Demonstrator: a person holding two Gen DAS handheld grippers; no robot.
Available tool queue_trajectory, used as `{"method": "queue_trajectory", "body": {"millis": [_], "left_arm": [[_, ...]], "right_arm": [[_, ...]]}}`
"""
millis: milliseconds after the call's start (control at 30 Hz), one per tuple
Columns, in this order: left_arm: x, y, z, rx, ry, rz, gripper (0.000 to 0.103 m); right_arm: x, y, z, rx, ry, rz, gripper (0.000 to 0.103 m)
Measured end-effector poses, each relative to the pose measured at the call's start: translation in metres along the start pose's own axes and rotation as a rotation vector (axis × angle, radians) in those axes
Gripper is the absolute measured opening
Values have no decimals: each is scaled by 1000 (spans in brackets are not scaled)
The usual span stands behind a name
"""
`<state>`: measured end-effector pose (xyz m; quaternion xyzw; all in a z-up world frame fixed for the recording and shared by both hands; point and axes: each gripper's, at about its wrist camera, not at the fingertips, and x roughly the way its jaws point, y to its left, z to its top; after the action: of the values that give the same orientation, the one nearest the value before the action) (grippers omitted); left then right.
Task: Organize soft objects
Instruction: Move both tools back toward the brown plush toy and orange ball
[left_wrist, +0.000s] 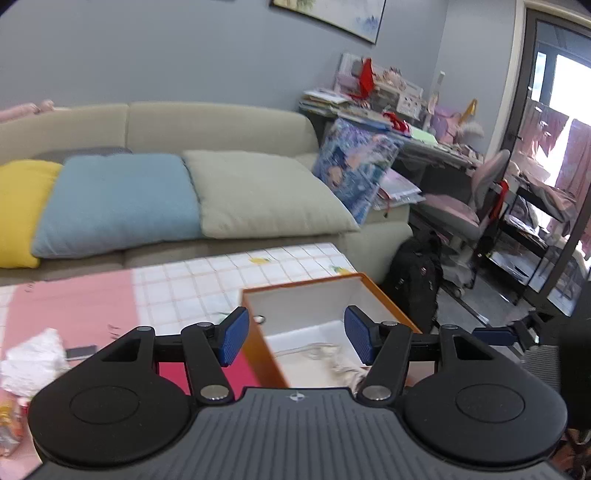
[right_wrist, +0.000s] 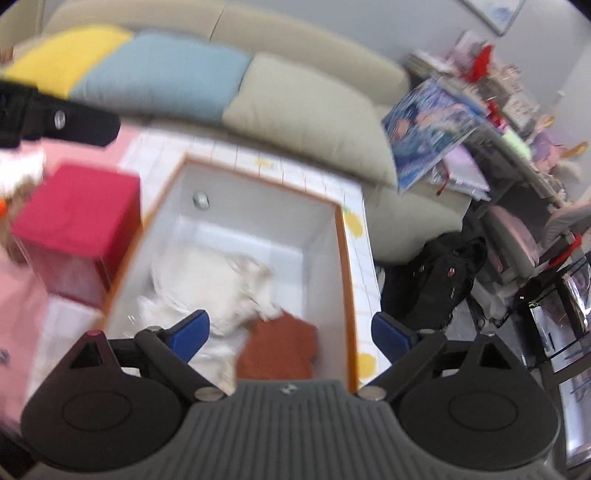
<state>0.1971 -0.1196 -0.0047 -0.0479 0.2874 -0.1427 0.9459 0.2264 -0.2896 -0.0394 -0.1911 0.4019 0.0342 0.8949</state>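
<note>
Orange-walled box (right_wrist: 347, 280) with a white interior, standing on my checked worktop (right_wrist: 365, 266), serves as landmark. Inside it lie a white soft cloth (right_wrist: 218, 284) and, touching it on the nearer side, a rust-brown soft item (right_wrist: 284, 347). My right hand-held gripper (right_wrist: 290, 334) hovers released above the box; my left hand-held gripper (left_wrist: 295, 339), likewise released, is held over the box's near end. A red box (right_wrist: 77, 218) stands just beside the orange box's left wall.

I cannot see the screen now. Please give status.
Both grippers open, empty. White cloth and brown cloth inside orange box. Nothing blocking.
</note>
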Motion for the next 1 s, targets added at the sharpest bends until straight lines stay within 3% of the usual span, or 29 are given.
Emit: {"method": "queue_trajectory", "body": {"millis": [233, 500, 733, 933, 1000], "left_arm": [[-36, 32, -14, 15, -51, 86, 70], [-64, 77, -51, -64, -10, 164, 69], [-76, 124, -85, -159, 64, 247, 68], [-87, 160, -111, -176, 115, 331, 57], [-88, 170, -119, -185, 135, 347, 49]], "right_arm": [[-29, 45, -12, 114, -130, 65, 93], [-39, 97, -22, 249, -150, 184, 93], [-42, 160, -28, 148, -127, 277, 93], [-39, 202, -25, 20, -159, 335, 93], [-36, 210, -22, 6, -153, 356, 93]]}}
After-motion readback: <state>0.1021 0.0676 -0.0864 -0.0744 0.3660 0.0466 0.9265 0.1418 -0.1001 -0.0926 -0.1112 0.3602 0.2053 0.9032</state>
